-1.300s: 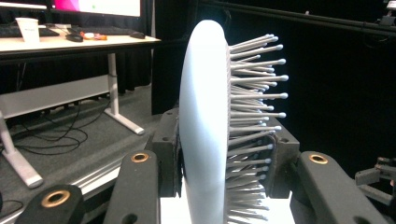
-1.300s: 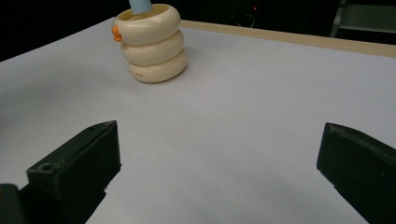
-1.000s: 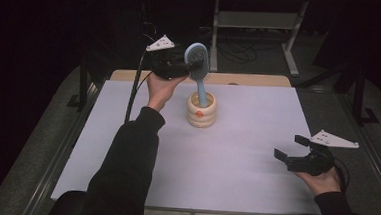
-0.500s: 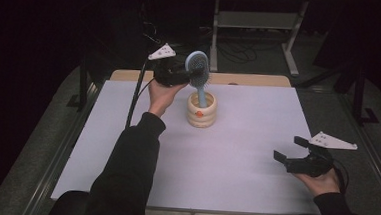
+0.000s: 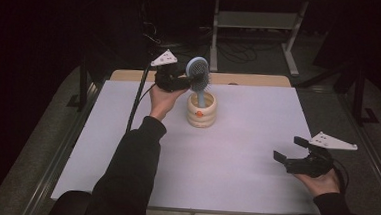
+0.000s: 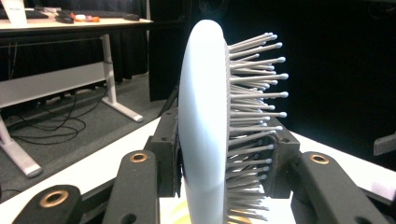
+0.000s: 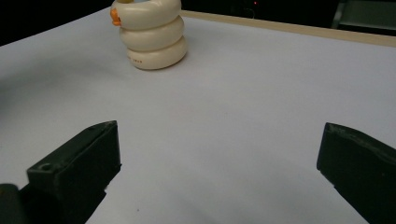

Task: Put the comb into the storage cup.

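Brush handle (image 5: pixel 200 99) hidden inside cup (image 5: pixel 201 110)

High view overhead facing forward, gripper views close, sharing cup (image 5: pixel 201 109)

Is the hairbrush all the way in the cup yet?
Almost. Done: the left gripper has picked up the blue hairbrush by its head, and the handle end already dips into the cream ringed cup. In hand: the brush is clamped, bristles and back between the jaws. Left: let go so it stands in the cup. The right gripper waits open above the table.
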A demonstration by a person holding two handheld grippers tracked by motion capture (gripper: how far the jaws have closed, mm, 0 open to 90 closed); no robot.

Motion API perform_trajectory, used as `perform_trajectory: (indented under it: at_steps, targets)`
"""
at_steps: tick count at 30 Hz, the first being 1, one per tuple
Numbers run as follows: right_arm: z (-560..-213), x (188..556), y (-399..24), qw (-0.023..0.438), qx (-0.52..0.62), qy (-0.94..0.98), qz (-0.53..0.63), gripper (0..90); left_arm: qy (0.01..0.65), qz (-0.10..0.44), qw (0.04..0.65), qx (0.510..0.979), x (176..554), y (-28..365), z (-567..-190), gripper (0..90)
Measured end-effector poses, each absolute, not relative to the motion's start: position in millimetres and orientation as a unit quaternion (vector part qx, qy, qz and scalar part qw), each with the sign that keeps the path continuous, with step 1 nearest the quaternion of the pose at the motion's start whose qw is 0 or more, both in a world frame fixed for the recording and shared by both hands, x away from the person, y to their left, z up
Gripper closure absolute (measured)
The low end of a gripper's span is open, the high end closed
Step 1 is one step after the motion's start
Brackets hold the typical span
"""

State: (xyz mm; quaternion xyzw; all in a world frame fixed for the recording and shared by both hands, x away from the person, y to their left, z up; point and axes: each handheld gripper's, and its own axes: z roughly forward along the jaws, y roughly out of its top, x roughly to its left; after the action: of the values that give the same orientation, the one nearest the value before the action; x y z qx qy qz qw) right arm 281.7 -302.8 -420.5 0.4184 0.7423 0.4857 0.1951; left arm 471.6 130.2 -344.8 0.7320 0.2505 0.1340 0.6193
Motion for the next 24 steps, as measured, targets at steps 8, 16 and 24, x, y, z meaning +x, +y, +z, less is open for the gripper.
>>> perform_trajectory:
  at_steps: [8, 16, 24]
  targets:
    - [-421, 282, -302, 0.193, 0.419, 0.743, 0.485, 0.0, 0.254, 0.13, 0.618, 0.732, 472, 128, -352, 56.7]
    - [-421, 282, -302, 0.191, 0.42, 0.744, 0.484, 0.0, 0.256, 0.127, 0.618, 0.732, 472, 127, -356, 56.6]
    - [-421, 282, -302, 0.189, 0.42, 0.745, 0.483, 0.0, 0.271, 0.123, 0.615, 0.73, 474, 128, -366, 56.1]
